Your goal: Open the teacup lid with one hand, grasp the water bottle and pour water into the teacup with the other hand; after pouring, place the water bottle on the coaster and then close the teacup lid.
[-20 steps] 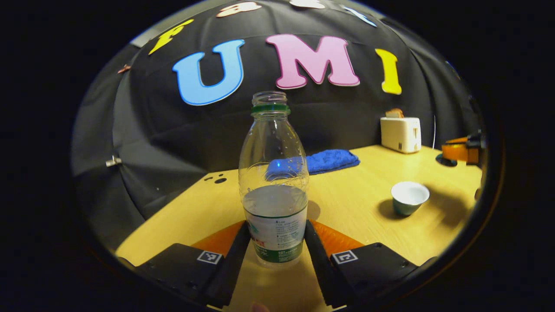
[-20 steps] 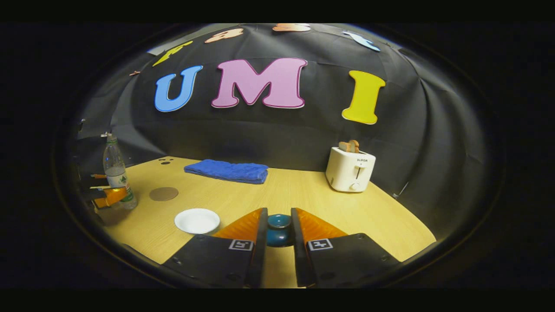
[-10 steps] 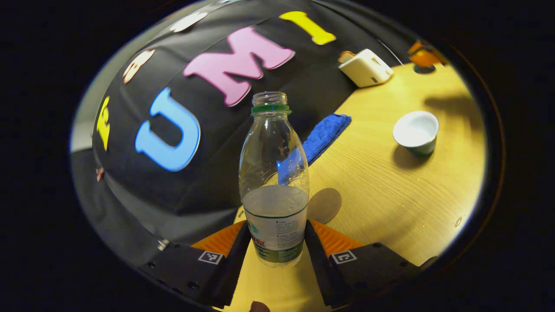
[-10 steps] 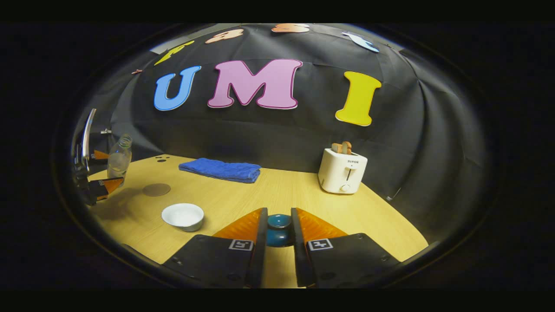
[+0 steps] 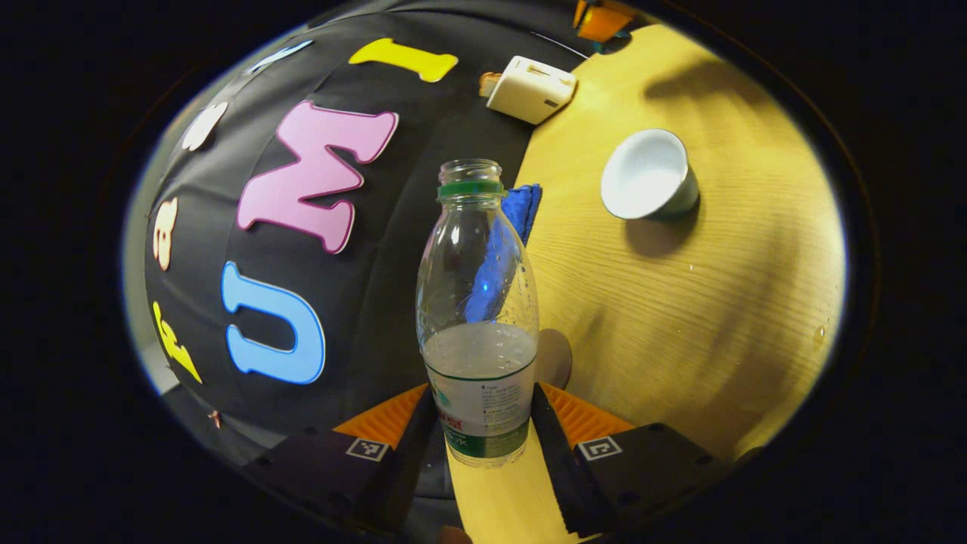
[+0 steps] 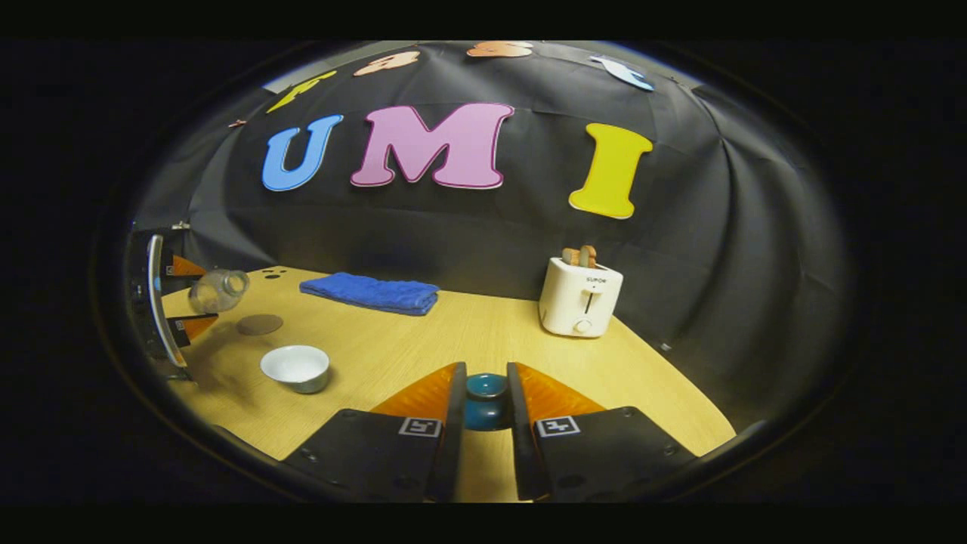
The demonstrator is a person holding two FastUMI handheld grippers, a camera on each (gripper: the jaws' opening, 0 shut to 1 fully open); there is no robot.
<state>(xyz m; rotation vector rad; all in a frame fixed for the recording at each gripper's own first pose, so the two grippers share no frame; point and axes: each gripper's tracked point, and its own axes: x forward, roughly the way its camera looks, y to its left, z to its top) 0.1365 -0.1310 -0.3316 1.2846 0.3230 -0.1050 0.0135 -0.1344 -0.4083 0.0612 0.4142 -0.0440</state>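
Left gripper (image 5: 480,423) fingers clamp the tilted bottle (image 5: 477,317); right gripper (image 6: 483,408) fingers pinch the lid (image 6: 485,400). Centre the bottle mouth over the open cup (image 5: 648,175) (on the bench), then tip slowly.

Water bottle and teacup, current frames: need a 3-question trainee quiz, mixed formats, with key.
1. True or false: the teacup has its lid on.
2. The left gripper is shut on: A) blue towel B) water bottle C) toaster
3. Fill in: the right gripper holds the teacup ____.

Key: 1 false, it stands open; 2 B, tilted toward the cup; 3 lid.
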